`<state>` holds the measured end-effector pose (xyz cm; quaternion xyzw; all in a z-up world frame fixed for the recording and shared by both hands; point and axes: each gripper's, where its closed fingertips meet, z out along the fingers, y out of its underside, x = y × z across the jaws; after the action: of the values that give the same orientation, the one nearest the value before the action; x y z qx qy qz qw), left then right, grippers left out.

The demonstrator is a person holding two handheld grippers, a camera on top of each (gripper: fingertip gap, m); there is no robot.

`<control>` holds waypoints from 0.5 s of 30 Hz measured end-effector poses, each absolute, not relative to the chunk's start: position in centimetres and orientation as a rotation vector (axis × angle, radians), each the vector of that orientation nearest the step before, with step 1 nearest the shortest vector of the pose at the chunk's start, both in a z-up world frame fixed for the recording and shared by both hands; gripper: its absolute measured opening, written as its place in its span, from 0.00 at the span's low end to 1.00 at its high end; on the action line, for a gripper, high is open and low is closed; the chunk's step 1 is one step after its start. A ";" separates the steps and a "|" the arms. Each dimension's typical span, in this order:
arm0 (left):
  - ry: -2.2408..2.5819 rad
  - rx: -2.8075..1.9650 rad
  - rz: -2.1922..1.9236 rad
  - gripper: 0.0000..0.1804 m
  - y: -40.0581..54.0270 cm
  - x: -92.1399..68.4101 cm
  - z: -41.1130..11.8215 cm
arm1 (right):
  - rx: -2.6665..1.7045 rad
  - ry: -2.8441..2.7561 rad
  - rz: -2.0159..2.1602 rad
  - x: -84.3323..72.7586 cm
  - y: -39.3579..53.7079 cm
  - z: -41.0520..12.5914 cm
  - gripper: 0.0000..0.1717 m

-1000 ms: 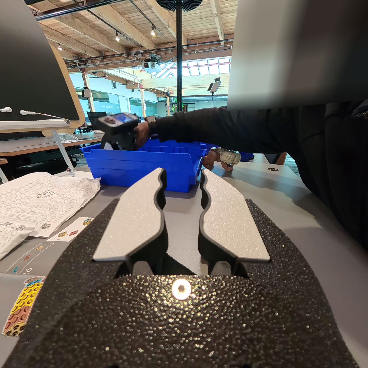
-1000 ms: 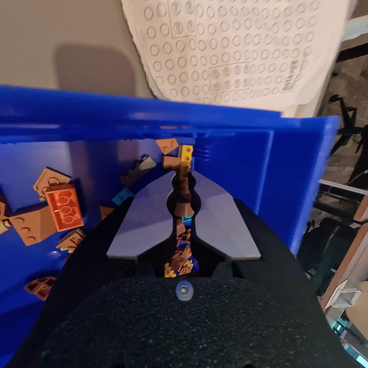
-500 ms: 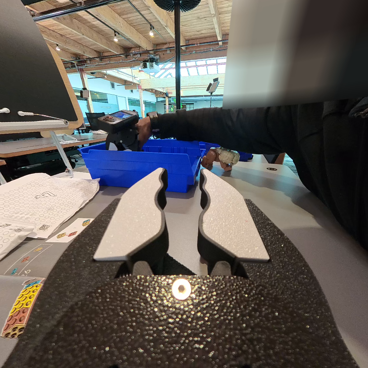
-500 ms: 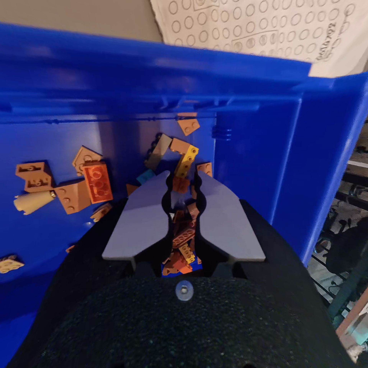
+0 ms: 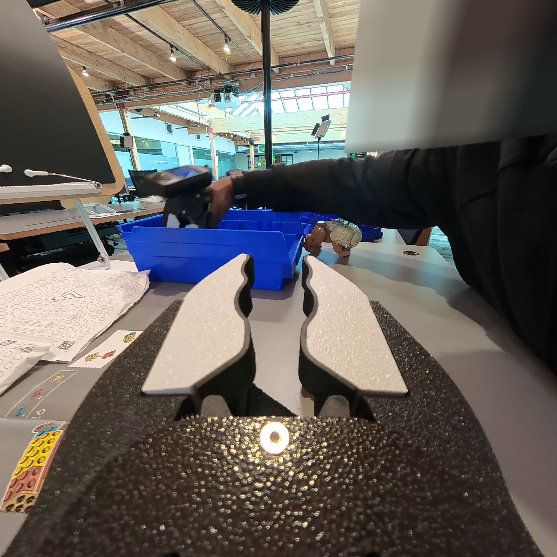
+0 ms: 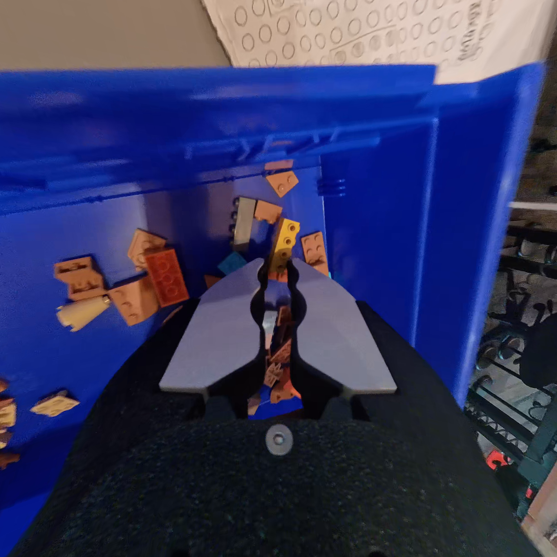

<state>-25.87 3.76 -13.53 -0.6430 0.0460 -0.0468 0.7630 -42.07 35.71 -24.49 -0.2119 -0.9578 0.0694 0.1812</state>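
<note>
While the left gripper (image 5: 277, 265) lies low over the grey surface (image 5: 422, 301), its jaws stand well apart with nothing between them. Ahead sits a blue bin (image 5: 211, 253), a brown-and-grey brick figure (image 5: 334, 236) just beside its right corner, and printed sheets (image 5: 60, 301) to the left. A sleeved arm (image 5: 361, 193) reaches the right gripper (image 5: 184, 214) into the bin.

Seen from the right wrist, the right gripper (image 6: 275, 265) is nearly closed, its tips clamped on the end of a yellow brick (image 6: 284, 241) above loose bricks (image 6: 132, 289) in the bin (image 6: 376, 241).
</note>
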 end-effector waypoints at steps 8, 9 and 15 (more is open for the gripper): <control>0.089 -1.401 -0.096 0.16 3.6 -25.8 -13.5 | -0.451 -2.543 0.455 -31.8 30.1 -15.2 0.07; 0.091 -1.404 -0.095 0.16 3.7 -25.7 -13.6 | -0.396 -2.550 0.479 -29.3 28.4 -14.6 0.07; 0.113 -1.426 -0.096 0.16 4.0 -24.8 -13.8 | -0.150 -2.734 0.434 -15.2 19.9 -19.3 0.07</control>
<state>-24.84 4.01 -13.81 -0.6534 0.0519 -0.0439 0.7540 -15.18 19.89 -19.27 -0.0532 -0.9694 0.1538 0.1836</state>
